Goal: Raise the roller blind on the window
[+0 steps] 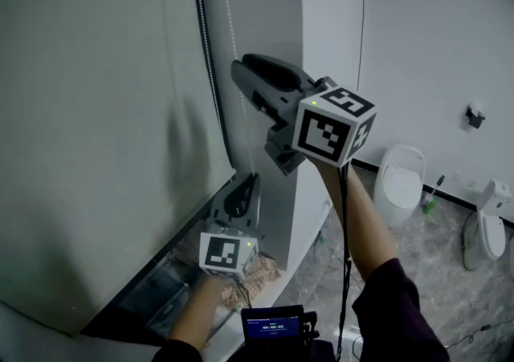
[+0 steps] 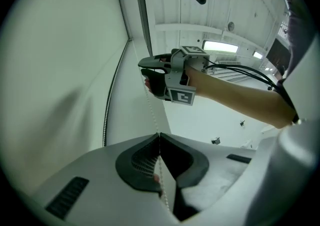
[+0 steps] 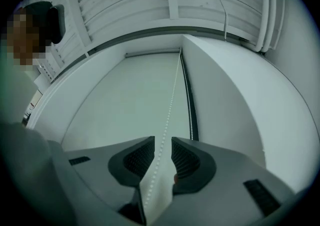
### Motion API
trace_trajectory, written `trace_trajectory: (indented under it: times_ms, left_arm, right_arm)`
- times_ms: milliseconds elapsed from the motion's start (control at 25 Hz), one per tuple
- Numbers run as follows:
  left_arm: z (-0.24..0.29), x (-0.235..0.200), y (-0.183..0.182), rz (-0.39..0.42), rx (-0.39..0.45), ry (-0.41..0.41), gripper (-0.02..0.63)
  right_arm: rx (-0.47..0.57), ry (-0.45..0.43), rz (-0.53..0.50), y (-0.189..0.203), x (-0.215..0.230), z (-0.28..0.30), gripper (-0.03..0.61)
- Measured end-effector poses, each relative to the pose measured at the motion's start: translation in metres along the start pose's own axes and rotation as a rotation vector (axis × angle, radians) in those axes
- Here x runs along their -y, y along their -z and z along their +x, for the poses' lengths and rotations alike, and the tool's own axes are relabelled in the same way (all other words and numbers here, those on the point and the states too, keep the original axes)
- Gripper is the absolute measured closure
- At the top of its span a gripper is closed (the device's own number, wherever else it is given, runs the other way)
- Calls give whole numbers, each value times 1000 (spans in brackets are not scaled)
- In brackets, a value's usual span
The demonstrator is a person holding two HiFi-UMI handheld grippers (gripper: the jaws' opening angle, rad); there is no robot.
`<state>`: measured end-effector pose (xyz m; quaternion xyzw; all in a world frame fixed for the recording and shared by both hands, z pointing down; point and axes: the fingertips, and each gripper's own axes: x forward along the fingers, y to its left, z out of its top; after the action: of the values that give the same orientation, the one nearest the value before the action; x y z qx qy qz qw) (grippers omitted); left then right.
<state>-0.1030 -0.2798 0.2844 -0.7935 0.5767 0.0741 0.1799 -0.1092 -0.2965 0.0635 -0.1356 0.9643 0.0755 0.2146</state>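
The grey roller blind (image 1: 96, 128) hangs down over the window on the left. Its white bead chain (image 1: 231, 23) runs down the blind's right edge. My left gripper (image 1: 250, 181) is low on the chain, and in the left gripper view its jaws (image 2: 159, 135) are shut on the bead chain (image 2: 150, 104). My right gripper (image 1: 243, 83) is higher up on the same chain. The right gripper view shows the right gripper (image 3: 162, 142) open, with the bead chain (image 3: 170, 104) running through the gap without touching the pads. The left gripper view shows the right gripper (image 2: 144, 72) above.
A white wall pillar (image 1: 321, 15) stands right of the chain. The window sill (image 1: 265, 272) below holds debris. A small device with a lit screen (image 1: 273, 327) is at the bottom. Two toilets (image 1: 399, 184) (image 1: 488, 224) stand on the marble floor at right.
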Motion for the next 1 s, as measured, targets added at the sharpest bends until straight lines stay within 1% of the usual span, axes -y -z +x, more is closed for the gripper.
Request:
trace_trajectory:
  times_ms: [120, 200, 240, 280, 360, 440, 480, 600, 720, 760, 840, 920, 1000]
  left_arm:
    - [-3, 20, 9, 14, -38, 18, 600]
    - [-9, 35, 21, 15, -48, 30, 600]
    - [-15, 41, 27, 2, -58, 33, 600]
    - [-21, 44, 32, -16, -68, 35, 600]
    - [-31, 43, 37, -42, -70, 43, 600]
    - [-35, 38, 36, -46, -52, 74, 598]
    - [-38, 36, 34, -63, -40, 93, 598]
    - [-49, 15, 20, -186, -10, 108, 597]
    - [-48, -17, -17, -290, 35, 126, 597]
    - [-42, -28, -30, -306, 46, 141, 597]
    - [-24, -47, -51, -306, 58, 164, 597]
    - [-10, -61, -63, -297, 66, 170, 597]
    - [-3, -69, -68, -308, 68, 161, 597]
  right_arm:
    - [-28, 12, -1, 2, -4, -3, 492]
    - [-16, 54, -30, -1, -6, -15, 493]
    - [-13, 80, -46, -3, -7, -21, 504]
    - [-14, 98, -56, -4, -8, -26, 555]
    - [-28, 117, -70, -5, -13, -28, 561]
    - [-49, 144, -102, -6, -14, -26, 563]
    - [-61, 161, -122, -7, -12, -24, 563]
    - [-104, 217, -200, -6, -11, -19, 563]
    - [-130, 278, -279, -7, -15, -20, 563]
    - [-123, 295, -286, -8, -15, -22, 563]
    - [-95, 315, -252, -10, -10, -26, 563]
    - [-86, 326, -206, -5, -4, -30, 563]
    - [-113, 349, -219, 8, 1, -35, 563]
